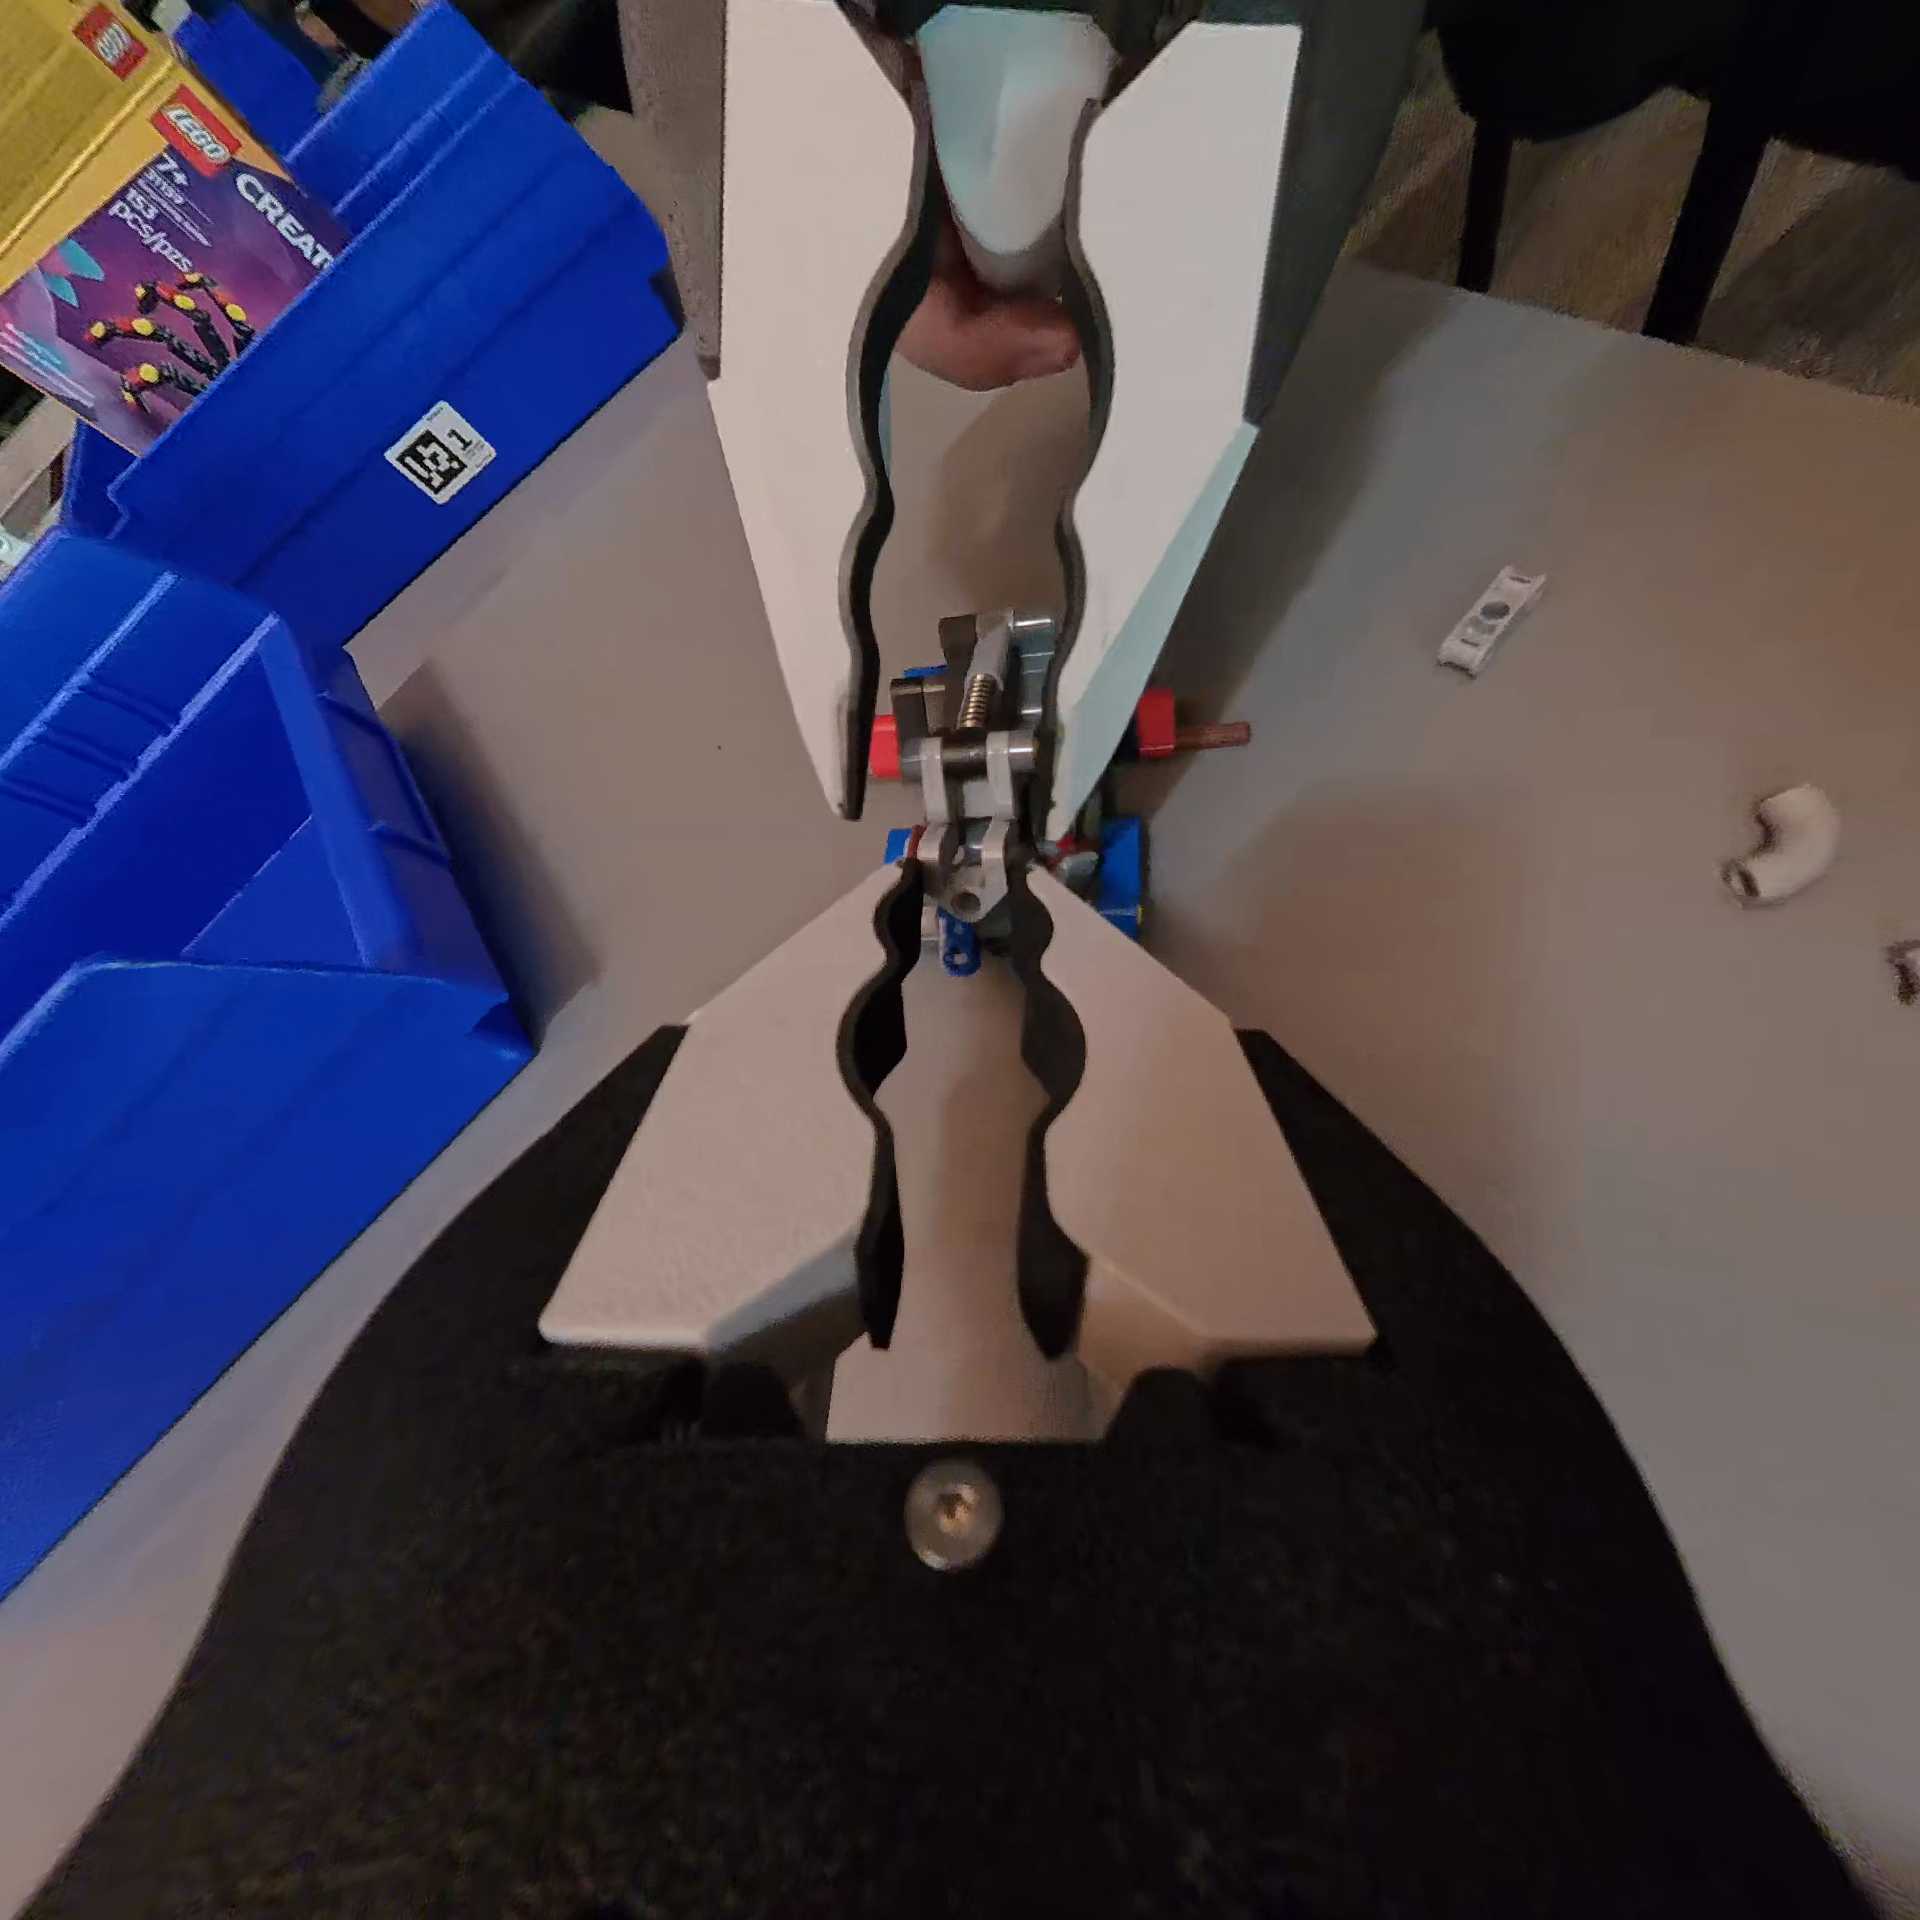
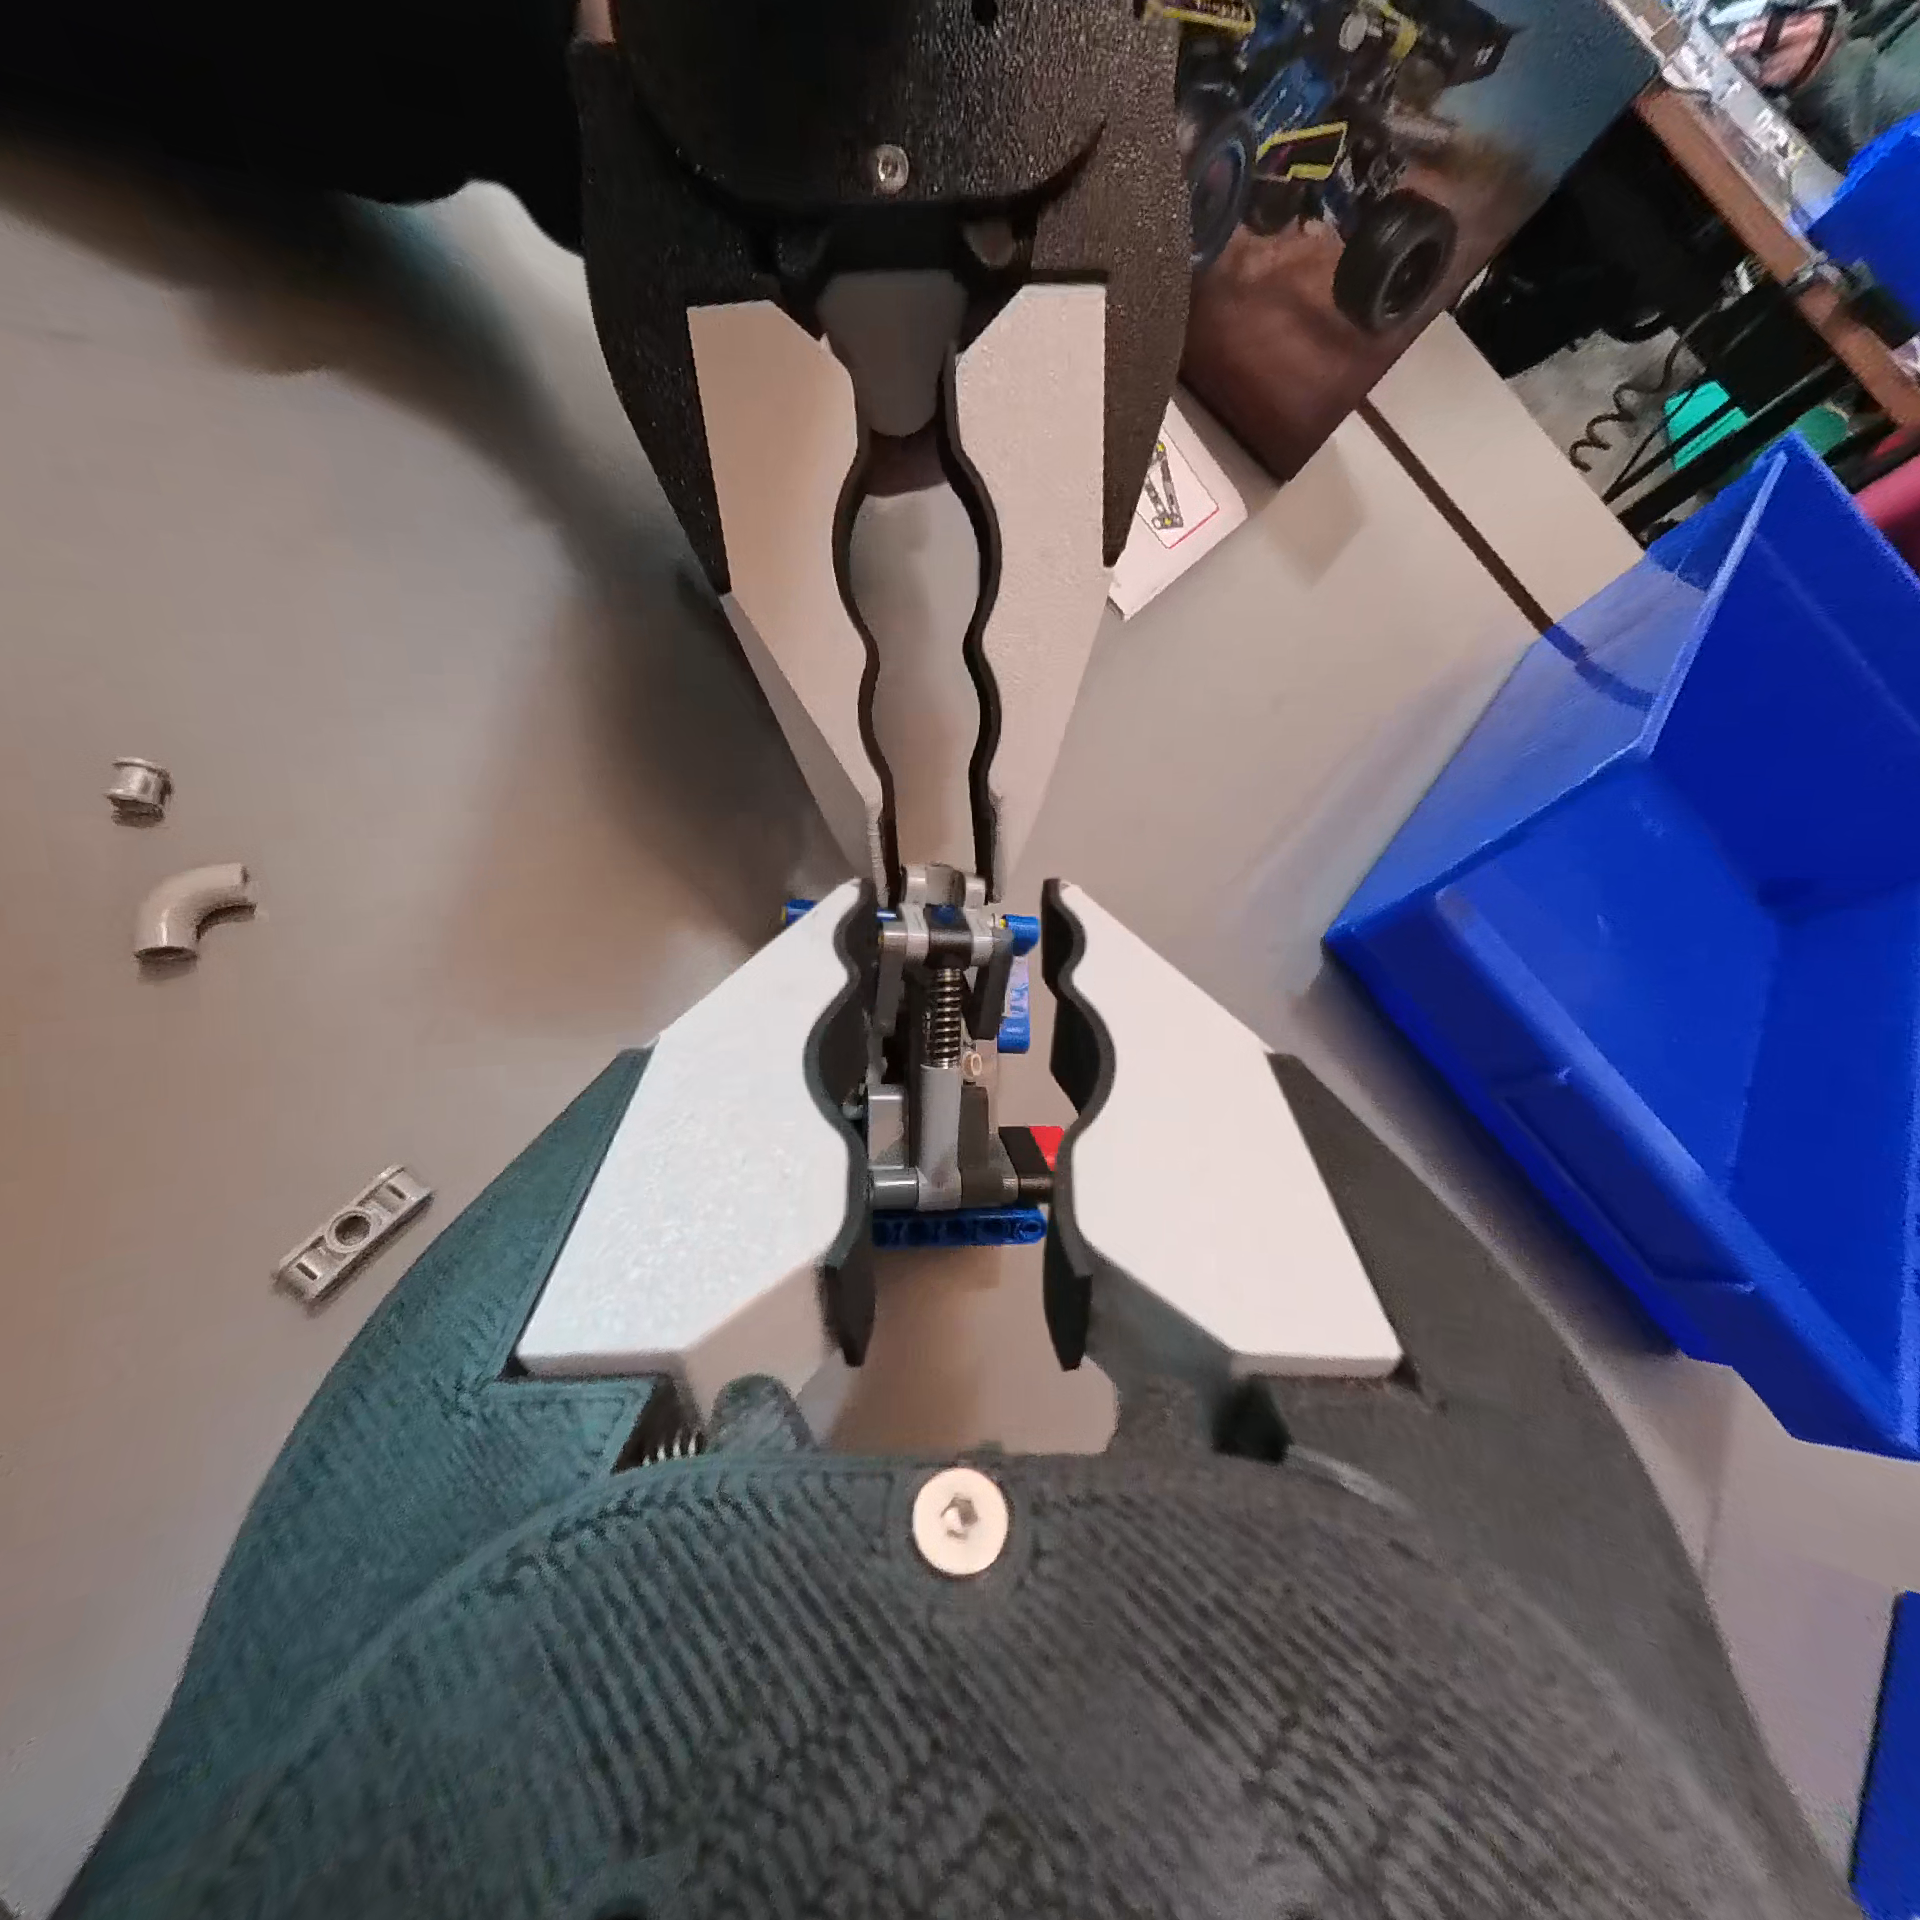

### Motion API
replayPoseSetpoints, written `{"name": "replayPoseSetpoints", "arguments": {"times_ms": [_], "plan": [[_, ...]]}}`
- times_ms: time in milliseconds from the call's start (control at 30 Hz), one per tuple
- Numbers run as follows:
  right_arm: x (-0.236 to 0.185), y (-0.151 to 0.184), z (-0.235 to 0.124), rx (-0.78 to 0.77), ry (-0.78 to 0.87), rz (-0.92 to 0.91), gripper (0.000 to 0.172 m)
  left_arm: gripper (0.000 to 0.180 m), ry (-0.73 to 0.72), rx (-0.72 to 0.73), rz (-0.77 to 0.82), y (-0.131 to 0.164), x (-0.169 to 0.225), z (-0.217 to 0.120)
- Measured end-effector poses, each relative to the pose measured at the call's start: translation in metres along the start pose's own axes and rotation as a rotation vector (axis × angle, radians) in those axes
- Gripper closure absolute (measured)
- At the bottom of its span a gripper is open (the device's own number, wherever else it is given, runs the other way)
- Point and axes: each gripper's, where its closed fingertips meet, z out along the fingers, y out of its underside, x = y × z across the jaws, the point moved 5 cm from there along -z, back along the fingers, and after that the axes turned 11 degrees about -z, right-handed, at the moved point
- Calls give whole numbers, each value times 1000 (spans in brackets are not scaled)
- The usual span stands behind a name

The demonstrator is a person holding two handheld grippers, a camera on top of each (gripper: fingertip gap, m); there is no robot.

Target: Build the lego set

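**Left wrist view.**
- Item: brick assembly (image 1: 977, 748), grey links around a metal coil spring, with blue beams, red bushes and a brown axle sticking out to one side. It sits over the table (image 1: 1558, 1091), between two opposed grippers.
- The left gripper (image 1: 966, 883) has its narrow-set pads clamped on the near grey link.
- The right gripper (image 1: 954, 816) straddles the far end; one pad meets a red bush, the other the grey frame.
- Blue bins (image 1: 312, 831) and a toy box (image 1: 156, 260) crowd one side. The other side is open tabletop with a white plate piece (image 1: 1491, 623) and a white elbow (image 1: 1782, 852), well apart.

**Right wrist view.**
- The assembly lies lengthwise between the right gripper's wide-set pads. It touches one pad along the frame and the other at the red end.
- Surroundings: a blue bin (image 2: 1662, 987) near; a grey bush (image 2: 140, 790), elbow (image 2: 192, 909) and plate (image 2: 353, 1231) lie loose on the pale grey surface.
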Motion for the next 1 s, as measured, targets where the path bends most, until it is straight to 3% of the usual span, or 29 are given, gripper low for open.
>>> {"name": "replayPoseSetpoints", "arguments": {"times_ms": [333,767,1000], "plan": [[-3,0,8,22,-31,-10,153,167,-26,-83,32,-1,0,-2],[-2,0,3,89,-27,0,158,167,23,8,-61,-3,0,-6],[7,11,-16,-39,9,57,128,167,-9,-202,-1,5,6,-1]]}}
